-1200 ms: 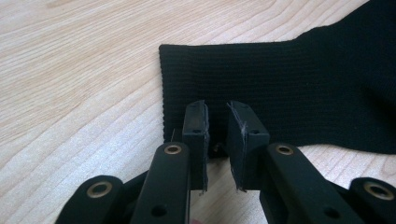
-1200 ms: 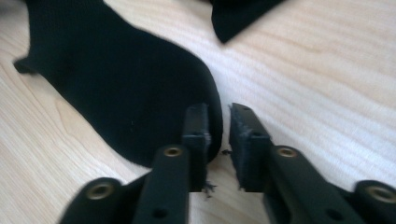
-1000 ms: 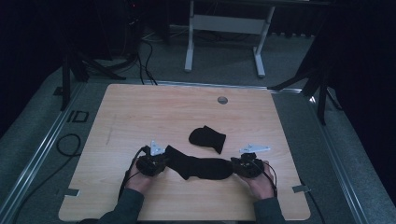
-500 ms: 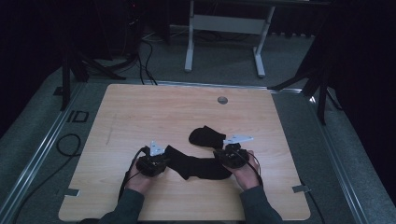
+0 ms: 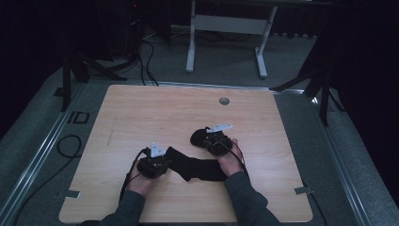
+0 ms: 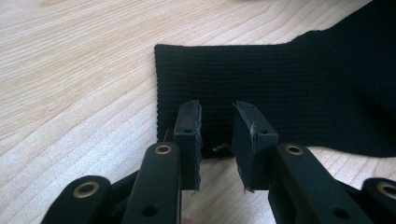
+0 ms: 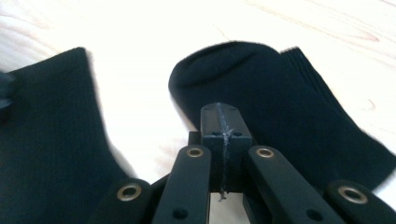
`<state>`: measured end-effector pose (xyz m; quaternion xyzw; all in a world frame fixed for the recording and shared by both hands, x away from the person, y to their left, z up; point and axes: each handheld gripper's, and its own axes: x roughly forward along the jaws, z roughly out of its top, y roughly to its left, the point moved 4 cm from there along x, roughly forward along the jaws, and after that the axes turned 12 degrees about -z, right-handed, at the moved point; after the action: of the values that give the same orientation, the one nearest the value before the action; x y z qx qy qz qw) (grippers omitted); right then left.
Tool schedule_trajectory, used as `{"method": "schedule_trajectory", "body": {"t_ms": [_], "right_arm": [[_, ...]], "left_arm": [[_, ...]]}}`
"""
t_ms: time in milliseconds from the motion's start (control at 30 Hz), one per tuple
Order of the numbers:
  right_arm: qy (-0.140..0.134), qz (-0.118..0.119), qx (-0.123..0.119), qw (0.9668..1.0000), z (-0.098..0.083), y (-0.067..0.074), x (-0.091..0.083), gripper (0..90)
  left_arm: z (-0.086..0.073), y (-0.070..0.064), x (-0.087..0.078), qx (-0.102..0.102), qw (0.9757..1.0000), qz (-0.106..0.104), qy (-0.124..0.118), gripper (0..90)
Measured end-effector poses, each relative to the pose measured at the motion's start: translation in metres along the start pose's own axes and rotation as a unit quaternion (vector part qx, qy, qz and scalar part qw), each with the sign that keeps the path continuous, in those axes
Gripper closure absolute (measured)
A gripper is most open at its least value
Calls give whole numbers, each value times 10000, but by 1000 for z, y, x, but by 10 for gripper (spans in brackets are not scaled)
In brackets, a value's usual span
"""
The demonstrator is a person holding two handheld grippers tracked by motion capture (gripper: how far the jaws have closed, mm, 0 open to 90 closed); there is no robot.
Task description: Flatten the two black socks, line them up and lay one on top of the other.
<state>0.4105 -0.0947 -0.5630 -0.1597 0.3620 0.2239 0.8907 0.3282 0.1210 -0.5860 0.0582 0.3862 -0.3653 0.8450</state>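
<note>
left gripper (image 6: 215, 128) low over cuff end of long black sock (image 5: 197, 168) near table (image 5: 141, 108) front edge, jaws part open & just been widening, cuff between pads, no pinch. right gripper (image 7: 220, 123) clamped shut, just been closing, nothing gripped, over folded sock (image 7: 280, 98) mid-table.

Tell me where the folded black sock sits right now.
High view: the folded sock lies mid-table, right of centre, under the right gripper, just beyond the long sock.

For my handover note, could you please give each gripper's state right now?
Left gripper: open, jaws just opening, over the black ribbed sock's cuff.
Right gripper: shut, nothing visibly between its pads.
</note>
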Motion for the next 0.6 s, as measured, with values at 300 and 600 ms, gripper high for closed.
{"method": "schedule_trajectory", "body": {"t_ms": [300,600], "right_arm": [[288,-158,-298,9990,13,17,25,899],[434,216,-671,9966,-2,19,17,898]], "left_arm": [[0,0,0,1,10000,-11,3,726],[0,0,0,-2,10000,-10,0,726]]}}
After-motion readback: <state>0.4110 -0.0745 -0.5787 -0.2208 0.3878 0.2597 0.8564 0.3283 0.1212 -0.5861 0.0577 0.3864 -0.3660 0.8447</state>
